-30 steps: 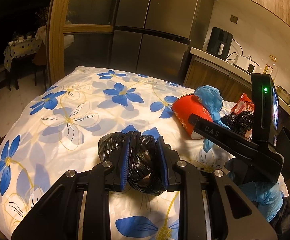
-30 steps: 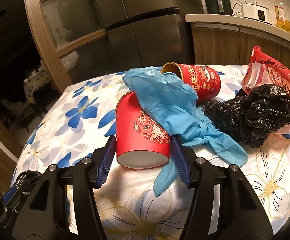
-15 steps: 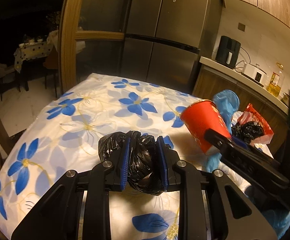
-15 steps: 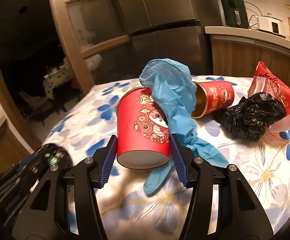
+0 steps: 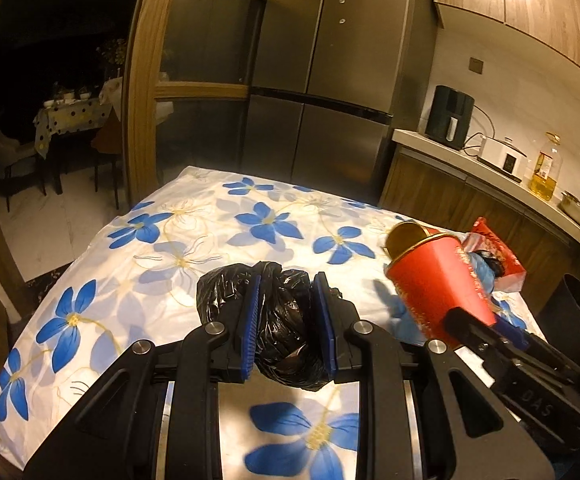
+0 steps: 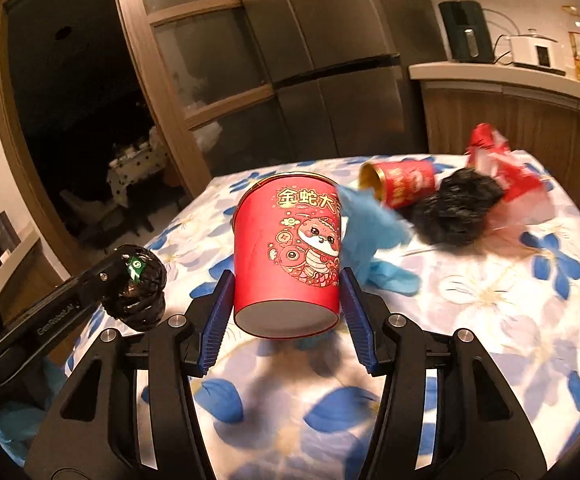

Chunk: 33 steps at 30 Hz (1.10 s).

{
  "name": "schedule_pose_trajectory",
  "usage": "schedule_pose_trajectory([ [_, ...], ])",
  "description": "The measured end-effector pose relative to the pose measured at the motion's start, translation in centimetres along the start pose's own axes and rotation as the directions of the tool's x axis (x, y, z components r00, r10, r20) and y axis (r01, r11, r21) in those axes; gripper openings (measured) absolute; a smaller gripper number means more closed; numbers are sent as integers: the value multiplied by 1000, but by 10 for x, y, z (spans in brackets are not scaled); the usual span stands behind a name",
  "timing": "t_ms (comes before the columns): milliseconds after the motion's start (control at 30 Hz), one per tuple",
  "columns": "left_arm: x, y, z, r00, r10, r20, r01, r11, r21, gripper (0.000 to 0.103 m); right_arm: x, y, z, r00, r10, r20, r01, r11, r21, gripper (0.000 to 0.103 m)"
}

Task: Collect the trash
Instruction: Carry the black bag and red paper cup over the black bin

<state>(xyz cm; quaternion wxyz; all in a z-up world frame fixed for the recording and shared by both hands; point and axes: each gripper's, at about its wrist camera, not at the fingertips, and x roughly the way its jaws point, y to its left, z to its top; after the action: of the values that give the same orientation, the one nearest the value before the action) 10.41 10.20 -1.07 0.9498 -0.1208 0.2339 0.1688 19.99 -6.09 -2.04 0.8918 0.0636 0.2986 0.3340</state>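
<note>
Since the earlier frames the right gripper [image 6: 286, 316] has lifted the red paper cup [image 6: 288, 256] off the flowered tablecloth [image 5: 194, 240]; the cup, first lying low among the trash, now hangs in the centre of the right wrist view above its own shadow. The blue glove [image 6: 369, 236] that was draped over the cup has slid off toward its right side and trails down to the cloth. The left gripper [image 5: 286, 320] has risen a little with its load unchanged.

The tablecloth fills the lower half of both views. In the right wrist view the cup sits base-forward between the blue pads [image 6: 214, 332], which press on its sides, so the right gripper holds it at a medium width. In the left wrist view the narrow-set jaws clamp a crumpled black plastic bag [image 5: 282, 320], at lower centre. At the upper right of the right wrist view lie a second red cup [image 6: 401, 188] on its side, a second black bag [image 6: 457, 212] touching it, and a red snack wrapper [image 6: 501, 168] behind.
</note>
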Motion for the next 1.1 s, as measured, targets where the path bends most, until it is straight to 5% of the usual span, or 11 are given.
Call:
schedule_pose_trajectory([
  [633,-18,-93,-16,993,-116,0,115,983,142,26,-100,-87,-9,976,-159,146,138,980,144,53],
  [1100,-9,-205,-20,955,-294,-31,291,918,268,26,-155,-163,-15,920,-332,207,281,929,242,53],
])
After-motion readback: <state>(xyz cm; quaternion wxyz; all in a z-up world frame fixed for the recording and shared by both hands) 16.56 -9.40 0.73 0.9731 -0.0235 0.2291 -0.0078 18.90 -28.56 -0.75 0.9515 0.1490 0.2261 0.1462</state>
